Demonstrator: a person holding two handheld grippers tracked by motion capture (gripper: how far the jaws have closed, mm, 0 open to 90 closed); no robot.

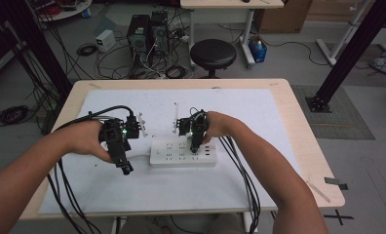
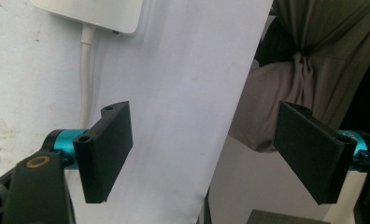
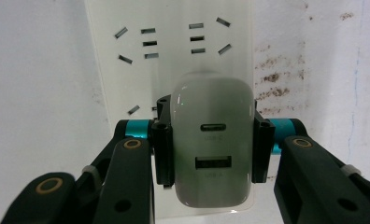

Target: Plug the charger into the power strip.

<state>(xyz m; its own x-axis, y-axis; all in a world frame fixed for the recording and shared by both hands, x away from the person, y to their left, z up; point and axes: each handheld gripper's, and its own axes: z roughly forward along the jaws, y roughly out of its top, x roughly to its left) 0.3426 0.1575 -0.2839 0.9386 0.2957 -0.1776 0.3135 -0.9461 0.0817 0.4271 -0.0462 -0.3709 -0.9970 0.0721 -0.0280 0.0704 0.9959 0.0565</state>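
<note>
Holding the white charger (image 3: 211, 144) tight, my right tool (image 3: 211, 142) is over the power strip (image 1: 182, 153). My left tool (image 2: 204, 154) hangs wide open, holding nothing, above the tabletop (image 1: 288, 105).

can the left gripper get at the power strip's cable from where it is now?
Probably yes. The left gripper is open and holds nothing, and the white cable lies bare on the table mat just beside one jaw. The right gripper, clamped on the charger, works over the power strip, off the cable.
</note>
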